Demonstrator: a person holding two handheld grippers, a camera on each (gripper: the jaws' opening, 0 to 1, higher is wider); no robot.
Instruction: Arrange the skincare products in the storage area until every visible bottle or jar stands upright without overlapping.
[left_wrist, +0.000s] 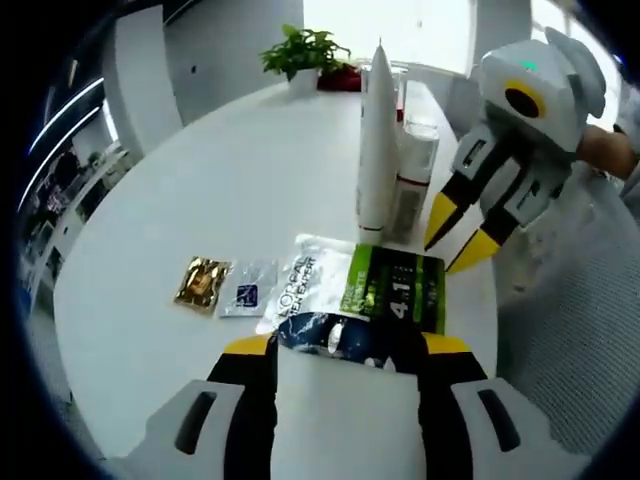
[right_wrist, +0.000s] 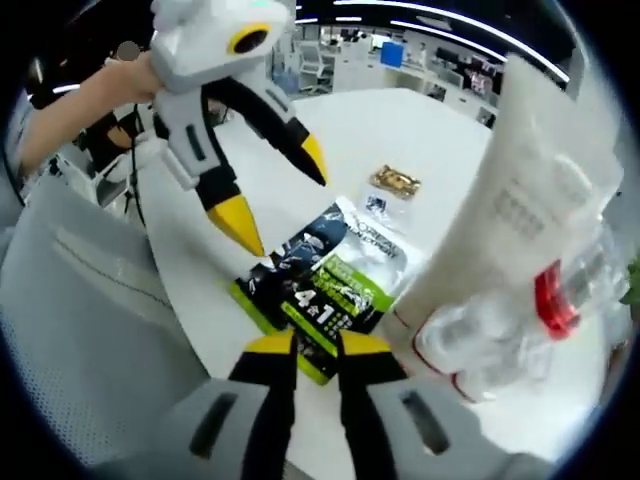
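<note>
Your left gripper (left_wrist: 345, 345) had its jaws spread wide, holding nothing, at the near edge of the green-and-black sachet (left_wrist: 365, 295). Left of that sachet lay a gold sachet (left_wrist: 202, 282) and a small clear one (left_wrist: 248, 290), all flat. Behind it the white tube (left_wrist: 376, 140) already stood upright, long axis vertical, beside a clear bottle (left_wrist: 412, 180). Your right gripper (right_wrist: 315, 345) sat nearly closed, empty. The sachets still looked unsorted.

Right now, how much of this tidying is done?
Done: the white tube and clear bottle stand upright, close together. In hand: nothing visibly gripped; the left gripper and right gripper both sit at the flat sachet pack's edges. Left: that pack and two small sachets lie flat.
</note>
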